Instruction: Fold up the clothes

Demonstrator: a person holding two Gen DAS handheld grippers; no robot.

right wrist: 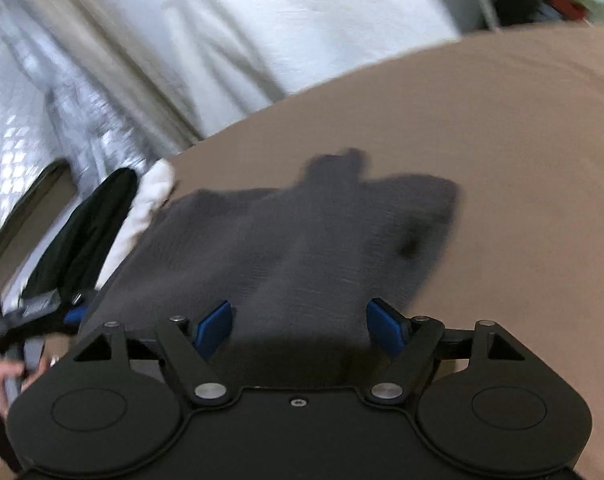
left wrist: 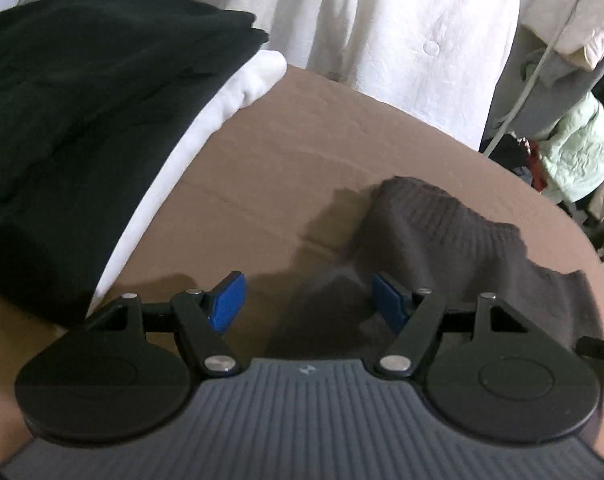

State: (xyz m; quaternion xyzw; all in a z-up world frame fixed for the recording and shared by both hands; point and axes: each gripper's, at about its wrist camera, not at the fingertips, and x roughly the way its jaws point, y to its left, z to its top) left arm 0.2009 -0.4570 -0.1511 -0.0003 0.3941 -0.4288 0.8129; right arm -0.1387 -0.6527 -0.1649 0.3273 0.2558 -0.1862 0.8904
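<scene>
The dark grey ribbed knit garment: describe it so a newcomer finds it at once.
On the brown table surface, right of the folded black garment stacked on white fabric, lies the dark grey ribbed knit garment. It alone is loose, unfolded and ribbed.

Both wrist cameras look forward and down from low, close over the brown cloth-covered desk (left wrist: 302,140). Both views share the dark grey ribbed knit garment (right wrist: 302,240), the folded black-on-white clothing stack (left wrist: 81,120) and the white draped fabric (right wrist: 261,20) behind.
</scene>
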